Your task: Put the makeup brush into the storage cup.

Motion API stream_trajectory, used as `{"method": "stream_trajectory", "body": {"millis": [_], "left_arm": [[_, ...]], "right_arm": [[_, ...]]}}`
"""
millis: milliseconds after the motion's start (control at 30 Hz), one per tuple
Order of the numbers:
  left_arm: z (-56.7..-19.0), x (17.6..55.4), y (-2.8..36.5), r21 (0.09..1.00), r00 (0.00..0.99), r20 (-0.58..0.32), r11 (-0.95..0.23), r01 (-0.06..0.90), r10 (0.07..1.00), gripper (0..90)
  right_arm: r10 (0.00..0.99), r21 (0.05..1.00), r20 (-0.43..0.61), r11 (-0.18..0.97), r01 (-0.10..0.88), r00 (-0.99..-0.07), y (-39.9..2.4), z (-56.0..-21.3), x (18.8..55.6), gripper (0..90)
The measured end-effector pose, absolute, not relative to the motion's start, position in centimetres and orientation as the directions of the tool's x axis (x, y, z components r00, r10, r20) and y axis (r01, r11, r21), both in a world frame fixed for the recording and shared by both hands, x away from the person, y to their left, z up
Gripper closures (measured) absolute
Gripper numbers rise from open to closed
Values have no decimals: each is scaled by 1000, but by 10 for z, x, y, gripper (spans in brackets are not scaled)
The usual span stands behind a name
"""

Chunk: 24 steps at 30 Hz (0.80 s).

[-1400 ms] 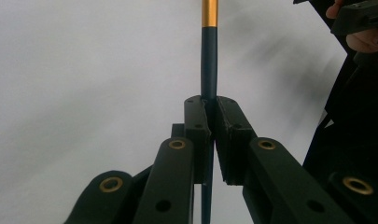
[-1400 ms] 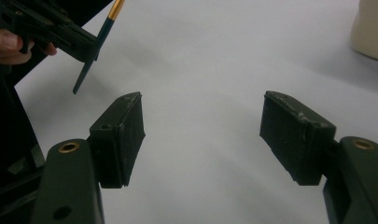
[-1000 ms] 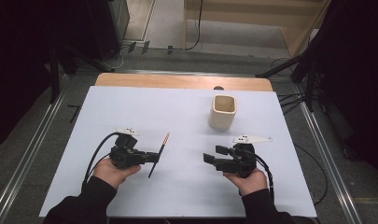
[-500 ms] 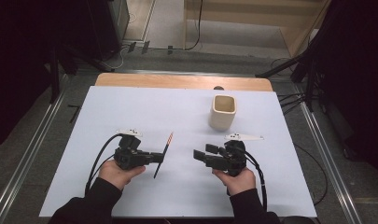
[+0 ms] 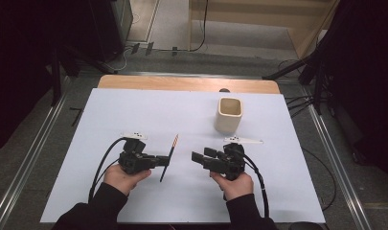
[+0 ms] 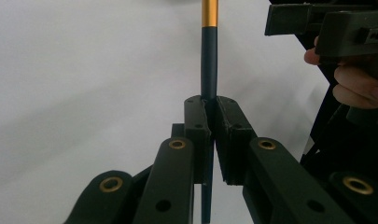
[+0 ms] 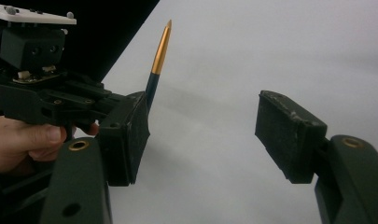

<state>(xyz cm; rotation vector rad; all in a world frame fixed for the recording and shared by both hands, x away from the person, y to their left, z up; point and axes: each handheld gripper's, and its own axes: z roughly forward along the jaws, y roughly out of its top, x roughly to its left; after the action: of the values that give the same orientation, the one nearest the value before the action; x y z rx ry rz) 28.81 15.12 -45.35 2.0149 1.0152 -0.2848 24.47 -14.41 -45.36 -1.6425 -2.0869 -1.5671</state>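
White desk [image 5: 134,110]: left tongs [image 5: 164,160] clamp the pen [image 5: 169,151]; right tongs [image 5: 197,157], apart and just closing empty, could knock it loose.

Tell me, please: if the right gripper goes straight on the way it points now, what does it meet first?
Most likely the pen, held crosswise in the shut left gripper. The right gripper, jaws open and just closing a little with nothing between them, points leftward at it across bare table. Depth is hard to judge.

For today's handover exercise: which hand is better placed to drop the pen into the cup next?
Left. The left gripper is already shut on the pen. The right gripper, nearer the cup, has open jaws with nothing between them and would first need a handover.
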Motion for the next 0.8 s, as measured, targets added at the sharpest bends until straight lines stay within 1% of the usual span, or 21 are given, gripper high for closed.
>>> {"method": "stream_trajectory", "body": {"millis": [467, 800], "left_arm": [[-455, 285, 141, 592, 655, -517, -322, 738, 551, 844], [-456, 284, 139, 600, 655, -512, -315, 736, 555, 844]], "right_arm": [[696, 639, 598, -114, 761, -398, -130, -457, 252, 368], [673, 614, 635, -142, 776, -380, -120, -461, 256, 381]]}}
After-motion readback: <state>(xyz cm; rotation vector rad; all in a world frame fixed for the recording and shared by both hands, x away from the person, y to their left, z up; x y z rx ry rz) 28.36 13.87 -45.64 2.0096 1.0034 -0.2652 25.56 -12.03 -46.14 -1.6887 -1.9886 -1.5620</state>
